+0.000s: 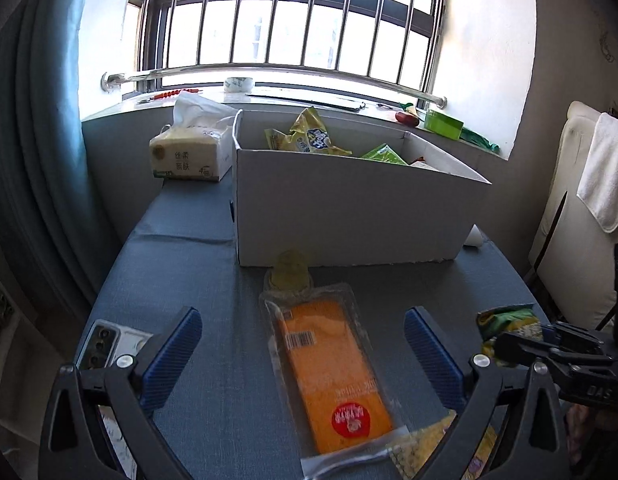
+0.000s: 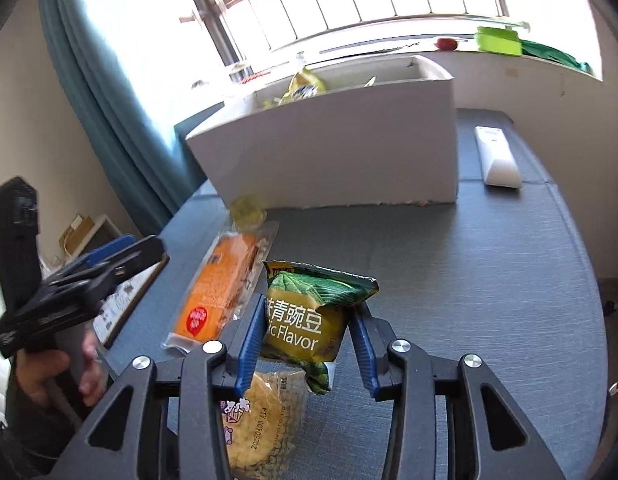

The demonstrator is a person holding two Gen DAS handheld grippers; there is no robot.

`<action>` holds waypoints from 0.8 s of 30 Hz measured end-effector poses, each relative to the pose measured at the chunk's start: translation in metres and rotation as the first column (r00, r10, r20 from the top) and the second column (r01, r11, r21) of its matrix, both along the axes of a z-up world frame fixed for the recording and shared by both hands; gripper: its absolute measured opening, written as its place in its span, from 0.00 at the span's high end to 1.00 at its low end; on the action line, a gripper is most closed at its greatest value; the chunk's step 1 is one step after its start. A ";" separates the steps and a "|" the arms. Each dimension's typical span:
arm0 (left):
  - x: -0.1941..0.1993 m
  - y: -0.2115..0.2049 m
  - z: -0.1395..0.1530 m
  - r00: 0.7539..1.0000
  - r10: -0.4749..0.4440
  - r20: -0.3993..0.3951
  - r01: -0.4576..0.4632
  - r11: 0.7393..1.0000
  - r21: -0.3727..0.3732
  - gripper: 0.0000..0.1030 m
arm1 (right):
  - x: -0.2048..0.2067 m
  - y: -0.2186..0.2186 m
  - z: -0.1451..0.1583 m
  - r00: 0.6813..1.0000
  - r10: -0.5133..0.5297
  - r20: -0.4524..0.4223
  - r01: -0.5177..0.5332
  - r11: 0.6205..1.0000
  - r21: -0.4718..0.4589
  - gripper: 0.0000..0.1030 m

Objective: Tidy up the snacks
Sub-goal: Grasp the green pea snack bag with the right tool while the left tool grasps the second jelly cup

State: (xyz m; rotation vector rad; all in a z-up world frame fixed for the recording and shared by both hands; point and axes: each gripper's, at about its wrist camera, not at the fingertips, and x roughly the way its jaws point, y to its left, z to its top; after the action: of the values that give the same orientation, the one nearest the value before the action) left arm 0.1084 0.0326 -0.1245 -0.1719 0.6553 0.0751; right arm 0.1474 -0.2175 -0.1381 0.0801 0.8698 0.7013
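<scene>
My right gripper (image 2: 307,340) pinching green pea packet (image 2: 309,316), lifted off table (image 2: 469,280). My left gripper (image 1: 303,344) spread over orange snack pack (image 1: 333,376); white box (image 1: 349,216) at 12 o'clock.

Your box (image 1: 349,208) wall hides most snacks inside. Round cracker pack (image 2: 261,432) sits half behind your right fingers (image 2: 249,344), cut off at bottom. Phone (image 1: 105,344), lower left, partly covered.

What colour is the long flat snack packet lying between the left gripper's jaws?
Orange inside a clear wrapper, with a round red sticker; the snack packet shows best in the left wrist view.
</scene>
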 end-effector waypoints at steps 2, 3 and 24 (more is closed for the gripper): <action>0.024 0.001 -0.004 1.000 -0.007 -0.029 0.007 1.000 0.014 0.00 | 0.000 -0.003 0.003 1.000 -0.014 0.003 0.014 1.000 0.013 0.56; 0.037 0.001 -0.006 0.999 -0.013 -0.045 0.014 1.000 0.027 0.00 | 0.000 -0.004 0.005 1.000 -0.016 0.007 0.016 1.000 0.014 0.56; 0.082 0.023 -0.034 0.986 -0.022 -0.166 0.029 0.999 0.037 0.66 | 0.002 -0.015 0.003 1.000 -0.005 -0.004 0.006 0.999 0.051 0.56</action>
State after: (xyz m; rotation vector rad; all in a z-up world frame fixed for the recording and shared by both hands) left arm 0.1907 0.0553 -0.1590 -0.1203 0.8212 0.0782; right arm 0.1494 -0.2324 -0.1349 0.1296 0.8546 0.7187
